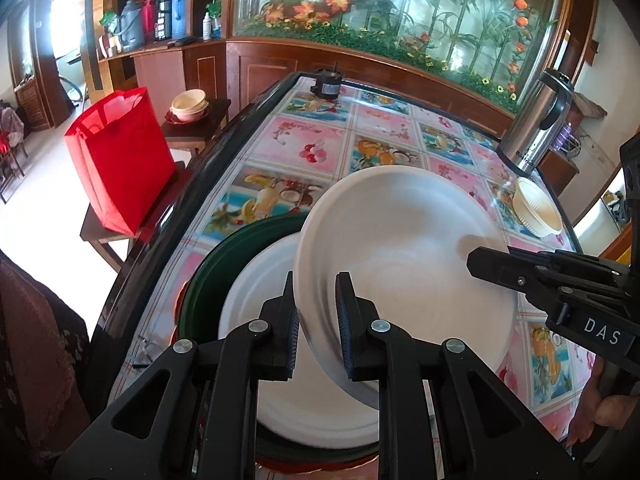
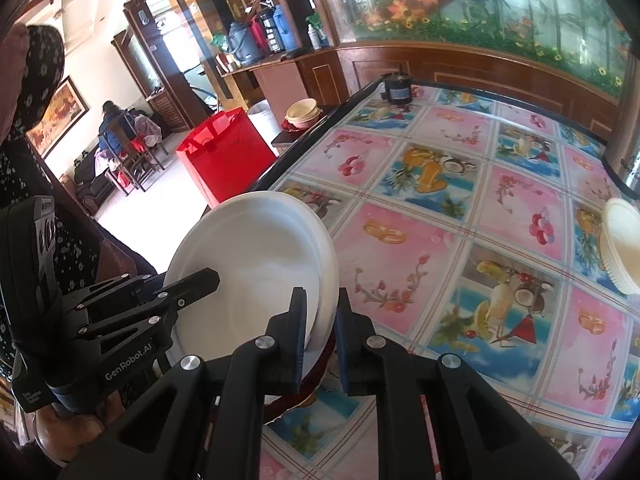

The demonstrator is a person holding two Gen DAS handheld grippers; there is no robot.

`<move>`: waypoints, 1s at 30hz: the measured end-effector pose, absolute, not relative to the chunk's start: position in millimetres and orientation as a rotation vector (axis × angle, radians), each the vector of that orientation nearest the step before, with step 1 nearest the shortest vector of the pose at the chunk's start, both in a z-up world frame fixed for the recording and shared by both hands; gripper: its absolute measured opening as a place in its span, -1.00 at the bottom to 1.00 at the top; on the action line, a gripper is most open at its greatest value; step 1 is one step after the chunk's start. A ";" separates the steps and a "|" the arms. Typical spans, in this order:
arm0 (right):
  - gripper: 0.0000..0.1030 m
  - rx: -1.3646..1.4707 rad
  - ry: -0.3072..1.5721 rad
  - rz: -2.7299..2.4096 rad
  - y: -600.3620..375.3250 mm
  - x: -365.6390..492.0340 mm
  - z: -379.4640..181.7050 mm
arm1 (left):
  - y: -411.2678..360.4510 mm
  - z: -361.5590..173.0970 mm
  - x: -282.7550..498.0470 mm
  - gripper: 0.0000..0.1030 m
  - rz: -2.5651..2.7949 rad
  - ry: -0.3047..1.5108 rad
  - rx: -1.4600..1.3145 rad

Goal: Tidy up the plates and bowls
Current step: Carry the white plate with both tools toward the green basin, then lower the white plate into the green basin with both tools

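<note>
Counter (image 2: 460,216) is a long one under a glossy fruit-print cloth, wood-panelled room around it with a big aquarium wall behind, a red bag (image 1: 120,164) on a stool off the side, and a steel flask (image 1: 536,128) plus a cream bowl (image 1: 536,208) at the far end. Right up front sits the stack: dark green plate (image 1: 216,264) with a white plate (image 1: 256,300) resting on it. Above that, tilted, is the white dish (image 1: 400,248), pinched at its near rim by the left tool (image 1: 316,320) and at the opposite rim by the right tool (image 2: 322,332), both nearly closed on the edge. Thin rim, shallow bites: if either lets go early or they pull unevenly, I reckon it could swing, slip and clatter off the stack, maybe skating on that slick cloth.
</note>
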State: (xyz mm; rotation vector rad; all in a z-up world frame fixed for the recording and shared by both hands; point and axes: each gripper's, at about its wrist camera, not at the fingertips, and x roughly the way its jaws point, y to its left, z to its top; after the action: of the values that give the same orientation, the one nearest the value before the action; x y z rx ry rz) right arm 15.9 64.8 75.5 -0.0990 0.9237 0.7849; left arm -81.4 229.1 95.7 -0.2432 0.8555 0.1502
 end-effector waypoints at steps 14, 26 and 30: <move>-0.74 -0.178 0.974 0.813 97.4 0.9 51.7 | 250.9 64.6 -99.8 -0.68 0.198 0.902 -0.263; -0.73 -0.148 0.971 0.804 92.4 0.1 51.1 | 245.9 68.0 -108.7 -0.62 0.251 0.822 -0.181; -0.68 -0.129 0.965 0.796 86.2 1.8 54.1 | 246.3 75.3 -112.5 0.14 0.263 0.776 -0.167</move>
State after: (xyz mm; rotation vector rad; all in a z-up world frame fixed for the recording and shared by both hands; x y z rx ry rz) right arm 1.8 86.2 54.1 -0.1287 0.9650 0.7963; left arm -112.5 246.3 75.3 -0.1673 0.7756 0.2626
